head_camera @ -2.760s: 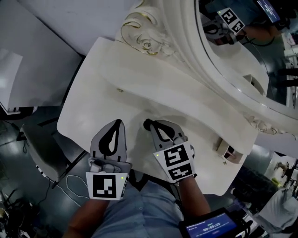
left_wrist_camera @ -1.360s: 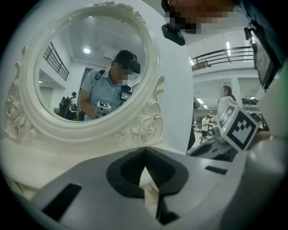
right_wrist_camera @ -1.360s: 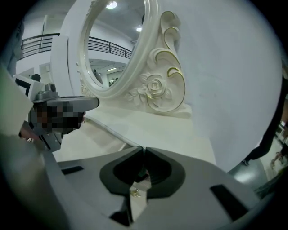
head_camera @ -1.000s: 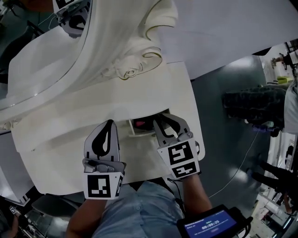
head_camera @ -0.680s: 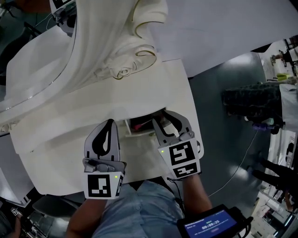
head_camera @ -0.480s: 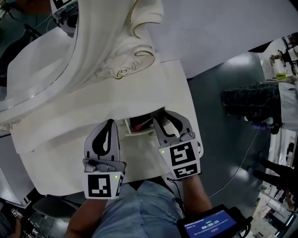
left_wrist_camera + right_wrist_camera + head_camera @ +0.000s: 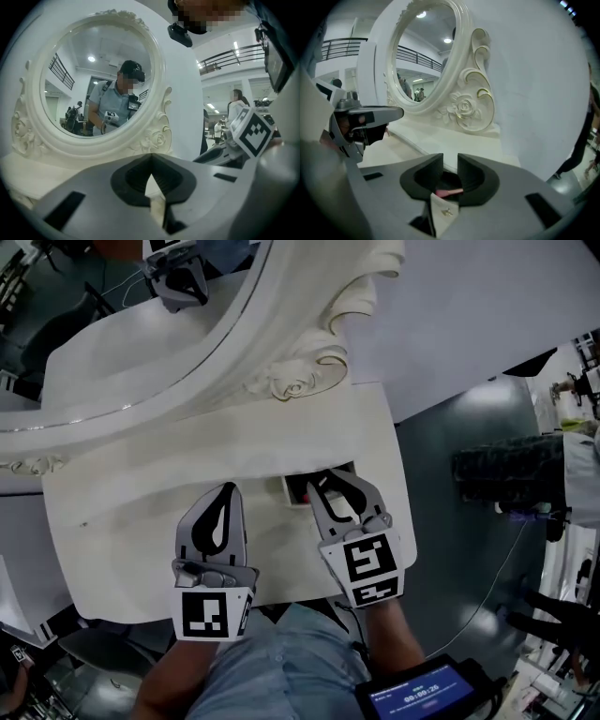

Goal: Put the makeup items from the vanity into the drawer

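While drawer (image 7: pixel 290 489) ajar, pink item (image 7: pixel 449 191) inside.

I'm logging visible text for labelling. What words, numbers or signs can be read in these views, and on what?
Screen, bottom edge of the head view: timer-like digits, too small to read surely.
Left cube and right cube: black-and-white square codes, no letters or digits.
Vanity: no print.
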The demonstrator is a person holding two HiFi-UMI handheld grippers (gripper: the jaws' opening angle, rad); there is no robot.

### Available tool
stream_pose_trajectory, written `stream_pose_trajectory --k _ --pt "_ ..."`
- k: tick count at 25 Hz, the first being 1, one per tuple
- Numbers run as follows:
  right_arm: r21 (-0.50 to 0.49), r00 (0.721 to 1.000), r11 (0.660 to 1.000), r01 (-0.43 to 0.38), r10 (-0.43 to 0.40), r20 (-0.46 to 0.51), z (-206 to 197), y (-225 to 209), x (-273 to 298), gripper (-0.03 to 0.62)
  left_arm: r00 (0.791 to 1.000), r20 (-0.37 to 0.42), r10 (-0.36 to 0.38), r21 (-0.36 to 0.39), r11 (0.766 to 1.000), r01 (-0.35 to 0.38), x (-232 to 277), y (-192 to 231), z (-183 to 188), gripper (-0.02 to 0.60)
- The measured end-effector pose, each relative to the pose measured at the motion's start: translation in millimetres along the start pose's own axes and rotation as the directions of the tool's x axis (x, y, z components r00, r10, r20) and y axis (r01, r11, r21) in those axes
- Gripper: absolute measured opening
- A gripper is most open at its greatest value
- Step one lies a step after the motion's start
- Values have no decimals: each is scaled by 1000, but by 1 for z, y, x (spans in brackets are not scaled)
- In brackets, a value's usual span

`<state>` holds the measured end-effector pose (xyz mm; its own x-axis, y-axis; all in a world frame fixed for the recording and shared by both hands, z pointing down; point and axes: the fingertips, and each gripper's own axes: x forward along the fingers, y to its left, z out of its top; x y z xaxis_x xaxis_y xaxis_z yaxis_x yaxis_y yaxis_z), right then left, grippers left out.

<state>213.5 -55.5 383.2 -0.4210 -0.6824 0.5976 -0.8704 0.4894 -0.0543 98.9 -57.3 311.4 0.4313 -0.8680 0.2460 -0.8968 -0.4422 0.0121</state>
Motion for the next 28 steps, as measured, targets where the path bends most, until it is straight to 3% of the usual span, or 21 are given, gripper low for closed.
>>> stream_pose_trajectory --k 7,13,15,17,20,22,25,28 --pt "-72 982 989 -128 136 128 49 75 9 43 992 62 113 3 994 -114 -38 45 22 0" --pt "-168 933 964 -208 247 263 95 150 4 8 966 118 231 6 972 -233 -87 91 43 0" --pt "-179 917 960 -216 262 301 109 170 1 3 953 120 279 -47 960 -276 -102 105 47 0" --pt "-238 883 949 -207 286 373 130 186 -3 3 940 126 317 -82 948 -309 -114 118 51 0" --pt "-277 842 939 -202 311 441 154 202 -8 2 924 168 343 -59 939 -338 -127 132 61 0" --pt "-275 833 939 -206 315 454 160 210 -10 2 917 183 355 -68 935 -348 -134 136 66 0" --pt "-275 829 939 -209 319 460 162 218 -13 2 915 217 339 -4 938 -346 -142 139 71 0" --pt "-275 825 939 -207 318 468 164 221 -15 2 910 207 360 -82 933 -351 -145 137 69 0"
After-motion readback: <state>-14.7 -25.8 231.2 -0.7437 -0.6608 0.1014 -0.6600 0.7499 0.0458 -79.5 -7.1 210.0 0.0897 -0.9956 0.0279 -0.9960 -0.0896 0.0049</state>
